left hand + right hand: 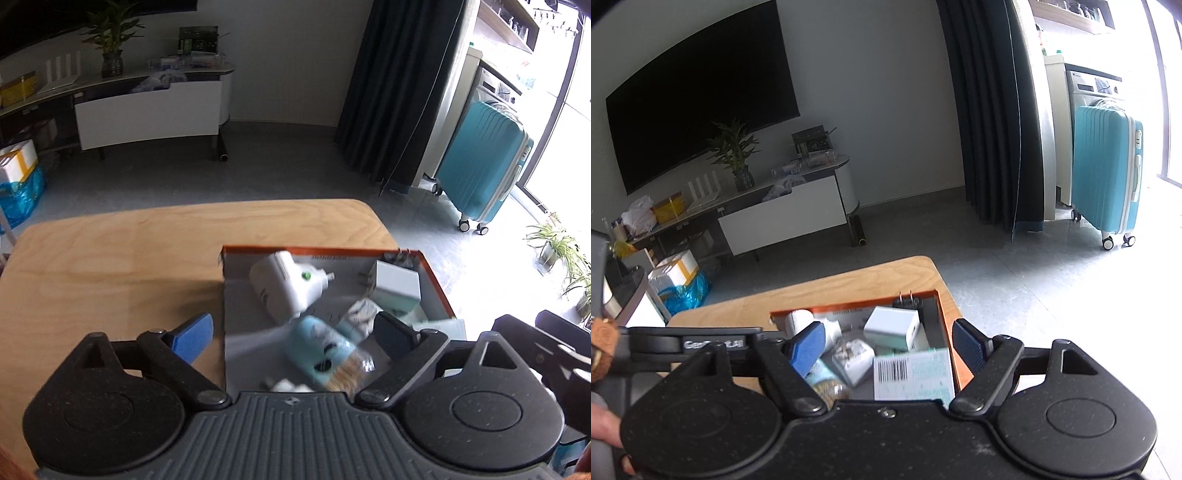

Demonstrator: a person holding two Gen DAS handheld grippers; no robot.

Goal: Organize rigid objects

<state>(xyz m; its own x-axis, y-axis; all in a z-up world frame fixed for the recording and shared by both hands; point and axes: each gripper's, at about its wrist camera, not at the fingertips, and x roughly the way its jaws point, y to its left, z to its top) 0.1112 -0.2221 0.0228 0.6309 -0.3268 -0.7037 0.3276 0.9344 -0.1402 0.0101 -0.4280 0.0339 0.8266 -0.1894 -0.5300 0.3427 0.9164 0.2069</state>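
The shallow orange-rimmed cardboard box (436,284) sits at the corner of the light plywood table (110,266), its outer wall close to the table's edge, and it serves as the landmark here. Inside it lie a white rounded plug adapter (280,284) toward the far wall, a white square charger (397,282) beside that, a pale blue bottle with a tan end (321,350) blurred nearer the camera, and a white barcoded carton (912,373) at the near side. The left gripper (295,338) hovers over the box with its blue-padded fingers (194,334) spread wide, one outside the box wall and one above the contents, clasping nothing. The right gripper (890,345) hangs above the same box, fingers likewise wide apart and empty. Beside the box the tabletop stretches bare wood, leaving free room there. Beyond the box, grey floor runs to a low white media cabinet (783,218), a dark curtain (990,110) and a teal hard-shell suitcase (1106,173).
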